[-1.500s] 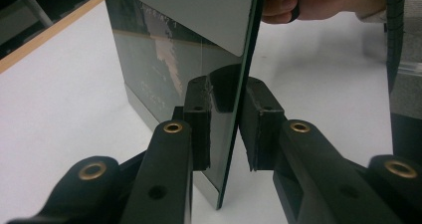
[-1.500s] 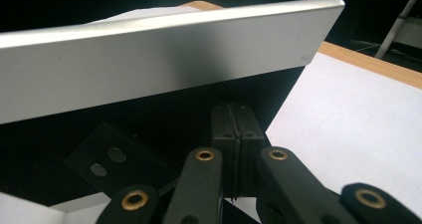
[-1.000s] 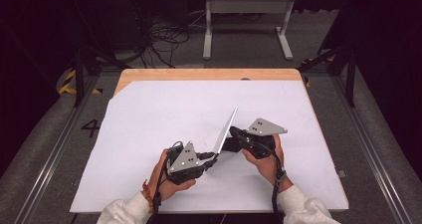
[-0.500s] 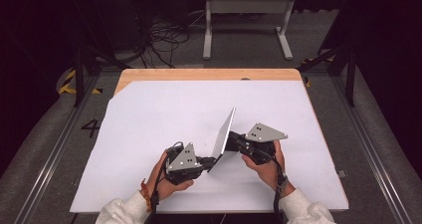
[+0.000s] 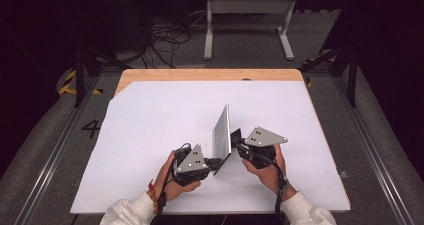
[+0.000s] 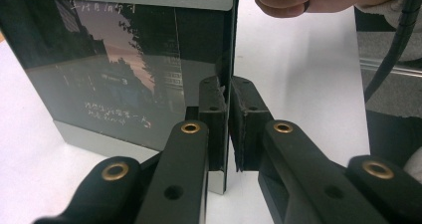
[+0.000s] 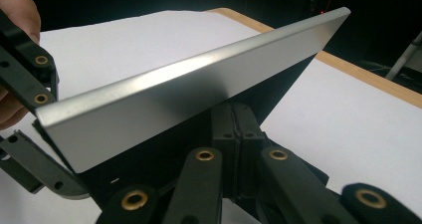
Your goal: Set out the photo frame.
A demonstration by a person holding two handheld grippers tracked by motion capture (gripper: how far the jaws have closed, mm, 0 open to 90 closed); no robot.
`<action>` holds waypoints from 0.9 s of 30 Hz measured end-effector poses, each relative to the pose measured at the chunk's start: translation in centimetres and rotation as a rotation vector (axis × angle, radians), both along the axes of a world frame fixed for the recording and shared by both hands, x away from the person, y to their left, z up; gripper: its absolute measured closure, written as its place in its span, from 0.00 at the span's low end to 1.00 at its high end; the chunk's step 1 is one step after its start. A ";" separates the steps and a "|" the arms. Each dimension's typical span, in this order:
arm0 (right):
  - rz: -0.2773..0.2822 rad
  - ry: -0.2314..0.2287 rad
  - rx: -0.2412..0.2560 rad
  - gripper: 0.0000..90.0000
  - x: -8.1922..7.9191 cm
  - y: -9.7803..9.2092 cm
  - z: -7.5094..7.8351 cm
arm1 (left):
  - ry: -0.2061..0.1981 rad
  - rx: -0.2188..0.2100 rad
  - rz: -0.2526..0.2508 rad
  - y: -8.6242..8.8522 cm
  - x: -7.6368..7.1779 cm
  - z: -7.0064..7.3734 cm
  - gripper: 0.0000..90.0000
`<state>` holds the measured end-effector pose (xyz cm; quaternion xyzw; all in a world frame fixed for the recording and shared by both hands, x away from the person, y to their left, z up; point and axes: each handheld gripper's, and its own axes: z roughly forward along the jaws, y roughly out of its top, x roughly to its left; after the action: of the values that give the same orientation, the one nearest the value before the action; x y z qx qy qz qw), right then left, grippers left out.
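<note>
- The booklet (image 5: 222,133), a thin item with a silver outer face and a dark glossy printed inner face, stands partly open on the white sheet (image 5: 150,135) near the six o'clock edge of the table (image 5: 210,75), between the two hands.
- The left gripper (image 6: 225,129) has its jaws closed down on the thin lower edge of one leaf, which runs straight up between the pads; in the high view it sits at about seven o'clock from the booklet.
- The right gripper (image 7: 234,129) sits at about four o'clock from the booklet with its jaws drawn together. They probably pinch the dark leaf beneath the silver cover (image 7: 199,89), though the cover hides the contact, so that is a judgement.
- The step appears to be spreading or turning the leaves. To do it well, keep the left grip steady as an anchor and swing the right hand in an arc about the spine, not pulling straight out.
- Both pinches lie close to the edge, so a jerk could slip a leaf free or crease it.
- Keep the bottom edge touching the sheet for support.
</note>
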<state>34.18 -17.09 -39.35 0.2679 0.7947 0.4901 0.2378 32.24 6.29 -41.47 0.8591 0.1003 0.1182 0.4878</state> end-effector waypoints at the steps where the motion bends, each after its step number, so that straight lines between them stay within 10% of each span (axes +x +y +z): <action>1: -0.002 0.001 0.001 1.00 0.0 0.0 0.0 | -0.002 0.000 0.000 -0.1 0.0 0.0 0.94; 27: 0.077 0.059 -0.051 0.84 -3.3 -1.6 -0.8 | 0.011 0.075 -0.008 -0.1 0.3 -1.5 0.94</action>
<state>30.83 -18.67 -40.12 0.2453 0.8234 0.4703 0.2019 32.54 6.17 -42.99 0.8779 0.0950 0.1149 0.4551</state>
